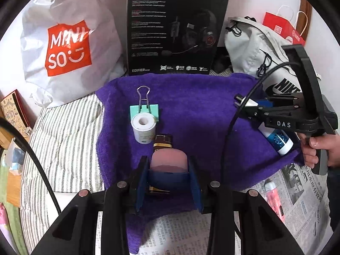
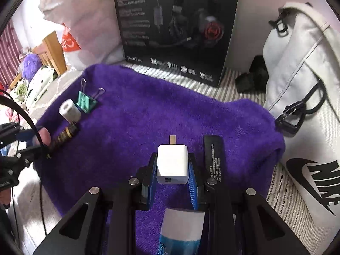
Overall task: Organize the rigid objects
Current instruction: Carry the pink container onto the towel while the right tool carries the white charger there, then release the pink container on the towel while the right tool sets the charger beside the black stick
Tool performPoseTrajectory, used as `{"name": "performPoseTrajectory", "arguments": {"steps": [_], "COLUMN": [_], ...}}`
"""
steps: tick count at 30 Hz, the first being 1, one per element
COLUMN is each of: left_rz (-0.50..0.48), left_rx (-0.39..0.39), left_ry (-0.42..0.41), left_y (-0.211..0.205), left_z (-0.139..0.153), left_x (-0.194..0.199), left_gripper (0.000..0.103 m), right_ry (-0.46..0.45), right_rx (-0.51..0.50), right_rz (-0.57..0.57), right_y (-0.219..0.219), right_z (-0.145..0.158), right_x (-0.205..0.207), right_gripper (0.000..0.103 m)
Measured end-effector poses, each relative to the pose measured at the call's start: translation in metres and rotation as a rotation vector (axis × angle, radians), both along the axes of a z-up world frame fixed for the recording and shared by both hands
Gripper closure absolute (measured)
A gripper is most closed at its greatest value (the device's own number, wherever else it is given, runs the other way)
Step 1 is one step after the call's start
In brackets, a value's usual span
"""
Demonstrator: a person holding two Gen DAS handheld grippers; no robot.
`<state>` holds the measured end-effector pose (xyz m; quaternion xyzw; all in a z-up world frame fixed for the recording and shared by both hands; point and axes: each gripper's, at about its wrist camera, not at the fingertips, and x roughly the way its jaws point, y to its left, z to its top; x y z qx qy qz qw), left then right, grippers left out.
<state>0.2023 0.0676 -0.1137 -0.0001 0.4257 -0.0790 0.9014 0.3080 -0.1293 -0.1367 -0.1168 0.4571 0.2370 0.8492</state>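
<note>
A purple towel [image 1: 197,110] [image 2: 161,110] lies on the bed. On it stand a green binder clip [image 1: 144,109] [image 2: 86,101] and a white tape roll [image 1: 143,129] [image 2: 69,110] in a row. My left gripper [image 1: 169,174] is shut on a pink-capped bottle with a dark gold-banded body [image 1: 167,157] [image 2: 61,137], laid just behind the roll. My right gripper [image 2: 172,171] [image 1: 246,104] is shut on a white USB charger [image 2: 172,163], held over the towel's right part. A blue-and-white tube [image 1: 276,138] [image 2: 180,229] lies under the right gripper. A black strip with white print [image 2: 213,155] lies beside the charger.
A black headset box [image 1: 174,25] [image 2: 174,25] stands behind the towel. A white Miniso bag [image 1: 68,46] is at the back left, a grey Nike bag [image 1: 261,53] [image 2: 306,97] at the right. Newspaper [image 1: 301,191] with a pink tube [image 1: 273,197] lies at the front right.
</note>
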Motion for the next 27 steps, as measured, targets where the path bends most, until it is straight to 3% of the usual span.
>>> {"name": "performPoseTrajectory", "arguments": {"steps": [10,12,14,19,23,27], "left_rz": [-0.004,-0.005,0.003,-0.016,-0.041,-0.062], "left_rx": [0.005,0.007,0.006,0.001,0.010,0.013], "left_ry": [0.004,0.001,0.006,0.014,0.021,0.035], "left_y": [0.002,0.002,0.002,-0.004,-0.013,-0.022], "left_z": [0.000,0.000,-0.001,-0.001,-0.004,-0.010], "left_x": [0.000,0.000,0.001,0.004,0.013,0.024], "left_gripper": [0.068,0.068,0.068,0.068,0.068,0.068], "right_ry": [0.029,0.032,0.015,-0.058,-0.135,-0.132], "right_rx": [-0.033,-0.015,-0.001,0.038,0.091,0.132], "right_rz": [0.021,0.033,0.030,0.013,-0.021,-0.052], "right_y": [0.003,0.002,-0.002,-0.016,-0.039,-0.065], "right_z": [-0.010,-0.009,-0.003,0.031,0.056,0.064], "right_x": [0.004,0.002,-0.004,-0.035,-0.077,-0.114], "right_gripper": [0.076,0.066,0.065,0.064,0.055,0.055]}}
